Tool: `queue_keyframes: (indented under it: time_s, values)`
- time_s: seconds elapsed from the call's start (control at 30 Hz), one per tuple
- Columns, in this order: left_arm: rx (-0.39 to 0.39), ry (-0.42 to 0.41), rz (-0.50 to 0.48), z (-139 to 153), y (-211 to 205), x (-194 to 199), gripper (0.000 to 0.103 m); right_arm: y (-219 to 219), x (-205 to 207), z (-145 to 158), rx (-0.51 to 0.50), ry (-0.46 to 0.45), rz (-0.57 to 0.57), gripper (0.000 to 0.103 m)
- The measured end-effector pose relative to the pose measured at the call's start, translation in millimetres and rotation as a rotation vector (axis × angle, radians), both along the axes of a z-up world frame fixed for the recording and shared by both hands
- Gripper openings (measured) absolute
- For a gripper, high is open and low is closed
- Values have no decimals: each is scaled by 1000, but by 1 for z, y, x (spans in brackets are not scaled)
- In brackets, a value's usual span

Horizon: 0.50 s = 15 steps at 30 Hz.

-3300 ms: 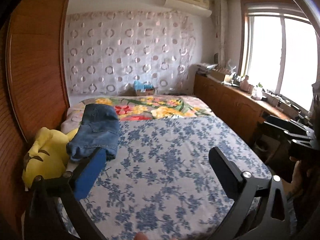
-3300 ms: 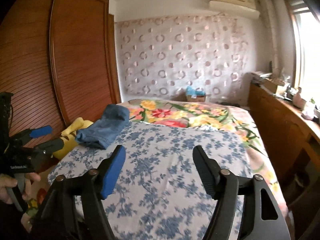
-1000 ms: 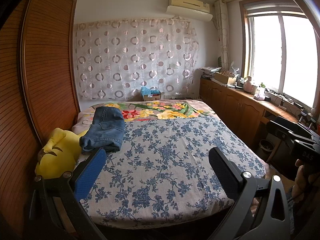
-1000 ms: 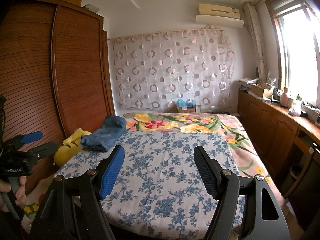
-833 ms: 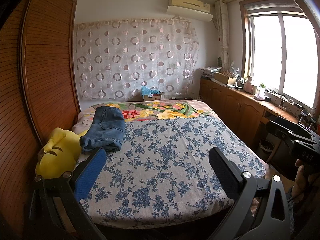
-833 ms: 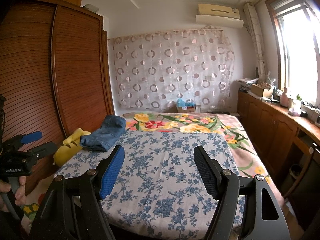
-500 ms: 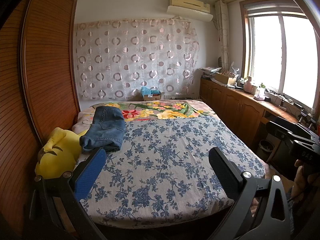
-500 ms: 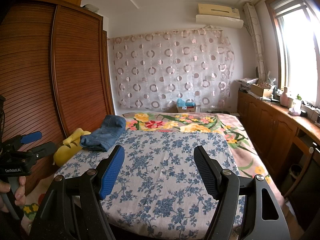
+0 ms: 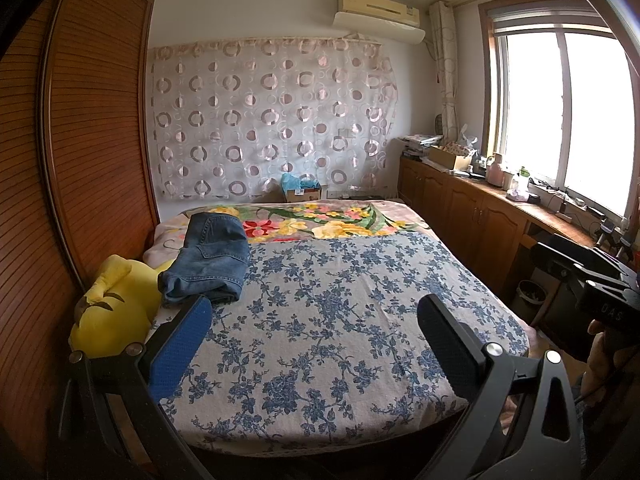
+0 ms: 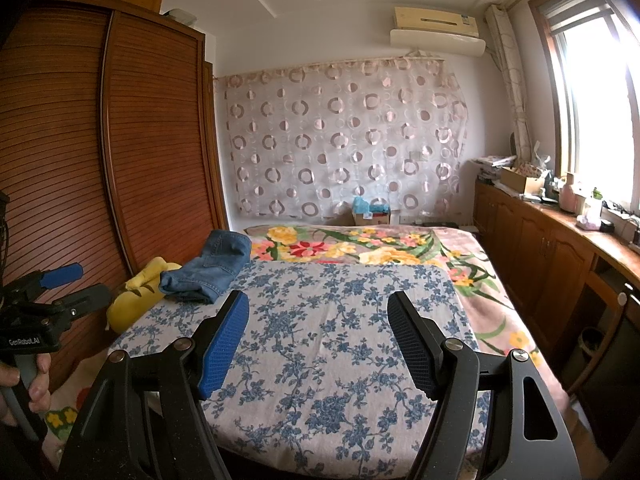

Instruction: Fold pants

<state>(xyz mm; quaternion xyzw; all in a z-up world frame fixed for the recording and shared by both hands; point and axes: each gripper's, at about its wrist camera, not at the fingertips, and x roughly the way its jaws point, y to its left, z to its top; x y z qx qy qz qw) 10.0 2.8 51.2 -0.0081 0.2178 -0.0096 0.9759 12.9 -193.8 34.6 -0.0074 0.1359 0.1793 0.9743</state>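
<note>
Folded blue jeans (image 9: 210, 258) (image 10: 210, 266) lie on the far left part of the bed, partly over a yellow plush toy (image 9: 114, 306). My left gripper (image 9: 314, 316) hangs open over the near edge of the bed with nothing between its fingers, well short of the jeans. My right gripper (image 10: 318, 316) is also open and empty, held above the bed's near end. In the right wrist view the left gripper (image 10: 60, 284) shows at the left edge, held by a hand. In the left wrist view the right gripper's body (image 9: 592, 276) shows at the right edge.
The bed (image 9: 340, 320) carries a blue-flowered sheet and a bright floral blanket (image 9: 320, 222) at its head. A wooden wardrobe (image 10: 120, 152) lines the left side. A low wooden cabinet (image 10: 552, 248) with clutter runs under the window on the right. A small box (image 9: 302, 192) sits behind the bed.
Over the last second nothing has moved. Compared with about three seconds ago, both grippers have drawn back from the bed, so more of the room and the bed's near edge shows.
</note>
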Motion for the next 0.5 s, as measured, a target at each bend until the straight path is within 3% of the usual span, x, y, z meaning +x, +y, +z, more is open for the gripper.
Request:
queue_keyframes:
  time_s: [0.5]
  values:
    - [1, 1, -1, 0, 1, 0, 103, 1, -2, 1, 2, 1, -4, 74]
